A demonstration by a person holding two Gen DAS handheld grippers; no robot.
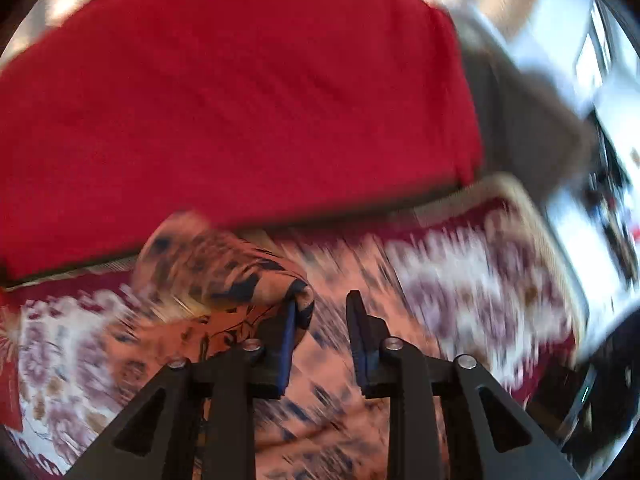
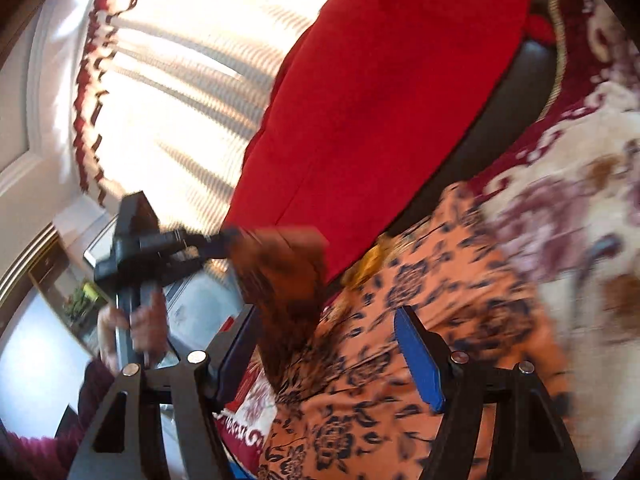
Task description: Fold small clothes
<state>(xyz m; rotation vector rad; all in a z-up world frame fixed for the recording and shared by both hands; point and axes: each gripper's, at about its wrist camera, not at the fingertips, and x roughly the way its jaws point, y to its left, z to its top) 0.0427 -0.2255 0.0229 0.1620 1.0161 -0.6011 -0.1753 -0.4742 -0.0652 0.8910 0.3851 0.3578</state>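
Garment (image 2: 400, 340) — blurred, axis unclear

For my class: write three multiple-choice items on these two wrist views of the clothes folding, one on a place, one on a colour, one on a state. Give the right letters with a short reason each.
1. Where does the red cushion lie relative to the orange floral garment?
A. Beyond it
B. Under it
C. Inside it

2. What colour is the print on the garment?
A. Green
B. Dark blue
C. Yellow

3. How do the right gripper jaws stand?
A. Wide apart
B. Shut on the cushion
C. Shut on a hanger

Answers:
1 A, the cushion sits past the garment's far edge on the patterned cover.
2 B, dark flowers show on orange cloth.
3 A, the blue pads are far apart with cloth between them.
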